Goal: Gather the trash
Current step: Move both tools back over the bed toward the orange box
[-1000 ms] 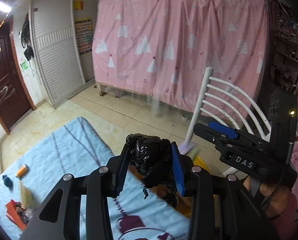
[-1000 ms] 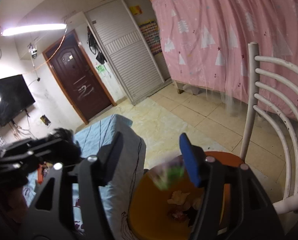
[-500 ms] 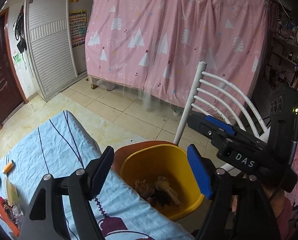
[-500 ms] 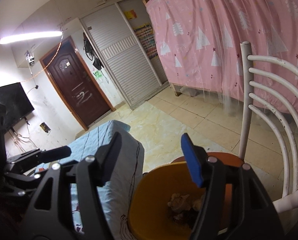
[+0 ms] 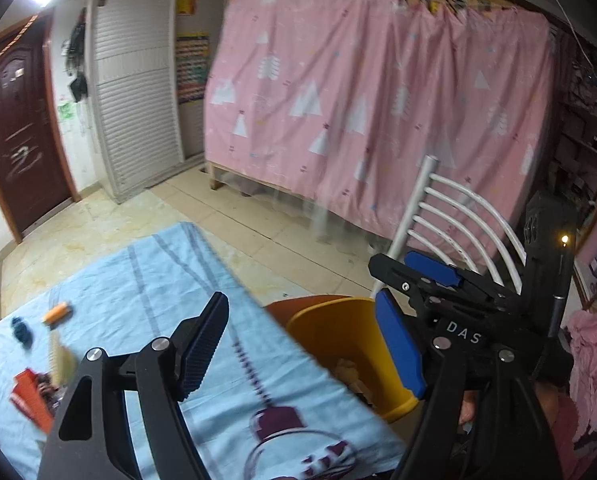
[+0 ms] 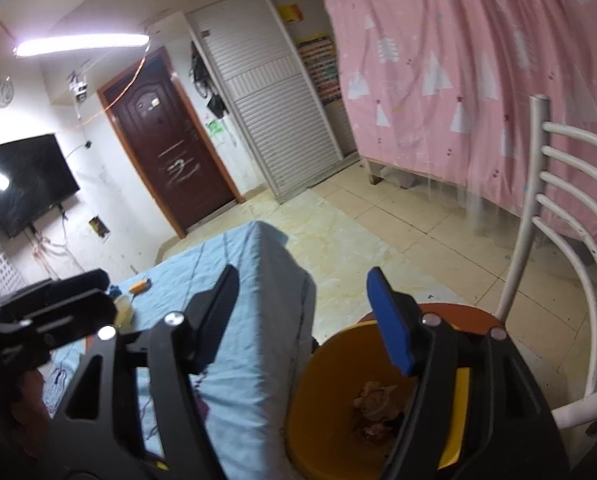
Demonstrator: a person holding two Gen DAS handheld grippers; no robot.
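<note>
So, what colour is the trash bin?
Yellow bin, clearest in the left wrist view.

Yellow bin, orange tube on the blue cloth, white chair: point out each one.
yellow bin (image 5: 330, 332): left wrist view, on its inner wall near the rim.
orange tube (image 5: 56, 313): left wrist view, on the middle of its body.
white chair (image 6: 578, 216): right wrist view, on a curved backrest slat.

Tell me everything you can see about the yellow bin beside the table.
The yellow bin looks like smooth plastic, round and open on top, without a lid. It stands upright on the orange seat of a white chair, close beside the table's blue cloth. Crumpled trash lies at its bottom. No gripper touches it.
</note>
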